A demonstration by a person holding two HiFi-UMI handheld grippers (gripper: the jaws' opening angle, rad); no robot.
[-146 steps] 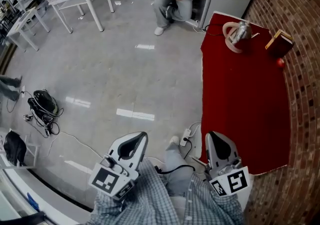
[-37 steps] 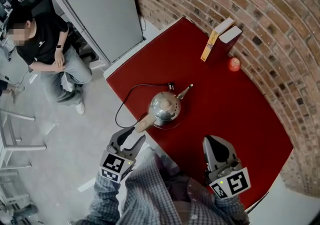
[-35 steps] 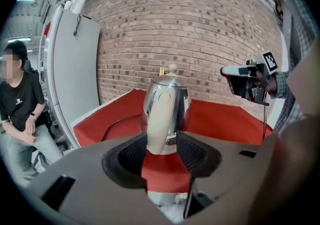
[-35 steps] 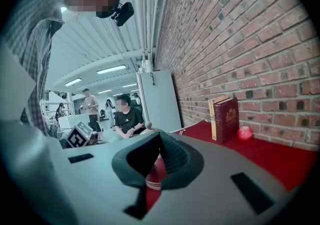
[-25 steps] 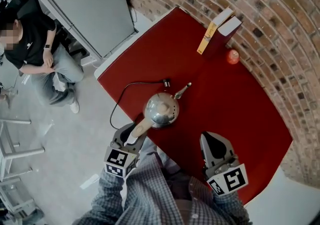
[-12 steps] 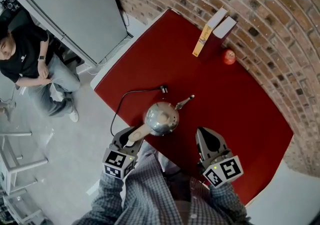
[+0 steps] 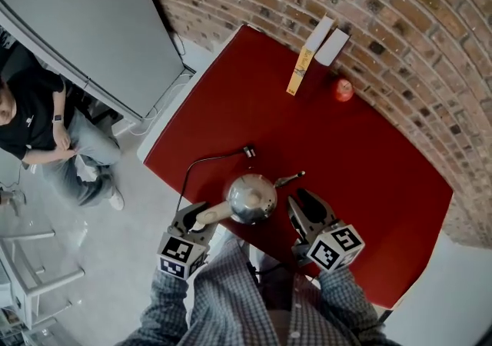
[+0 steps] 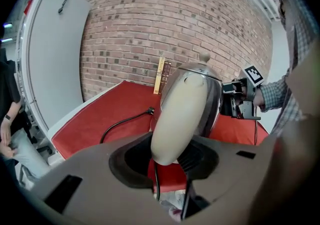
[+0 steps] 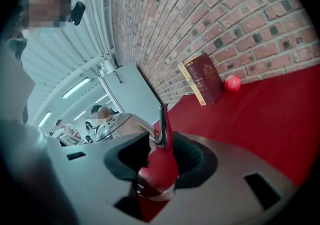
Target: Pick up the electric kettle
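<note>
Since the frame half a second earlier, the right gripper [image 7: 301, 198] has been brought in against the electric kettle [image 7: 252, 198]. Its jaws have just been opened and are seen apart, with the curved spout [image 9: 163, 119] standing in the gap ahead of them, unpressed. The left gripper [image 7: 198, 217] has just been closed further, and the cream handle [image 8: 180, 119] is clasped between its pads. The kettle is seen upright near the front edge of the red-covered table [image 7: 369, 168], between the two grippers. A black cord [image 7: 201, 164] is trailed from behind it to a loose plug [image 7: 248, 152]. Two upright books [image 7: 311, 56] and a small red ball [image 7: 343, 89] are set well apart, against the brick wall [image 7: 400, 21]. A seated person [image 7: 34, 121] is seen far left, beyond a grey panel [image 7: 77, 21].
</note>
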